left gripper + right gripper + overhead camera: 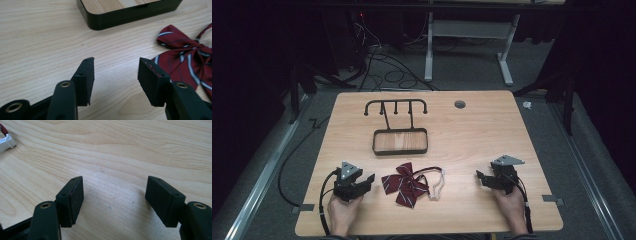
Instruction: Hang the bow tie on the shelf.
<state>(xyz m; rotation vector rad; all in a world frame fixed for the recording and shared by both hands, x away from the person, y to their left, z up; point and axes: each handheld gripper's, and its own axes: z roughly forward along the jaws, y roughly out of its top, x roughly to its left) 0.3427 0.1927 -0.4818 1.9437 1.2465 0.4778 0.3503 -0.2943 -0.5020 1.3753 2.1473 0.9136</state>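
A dark red striped bow tie (pixel 405 185) with a thin strap and white clasp (pixel 438 186) lies on the wooden table (pixel 472 135) near its front edge. Just left of the bow, my left gripper (pixel 370 179) rests in a hand, jaws apart with only bare wood between them. In the left gripper view the bow tie (pixel 190 55) lies right of the left gripper (pixel 116 66), close to the right jaw but apart from it. Held by the other hand at the right front, my right gripper (pixel 479 176) stands open over bare table, as the right gripper view (pixel 115 185) shows.
A black tray on a wire hanger stand (pixel 400 141) sits behind the bow tie at mid-table; its corner (pixel 105 22) shows ahead of the left jaws. A round cable hole (pixel 459 104) is at the back. Cables and table legs lie on the floor beyond.
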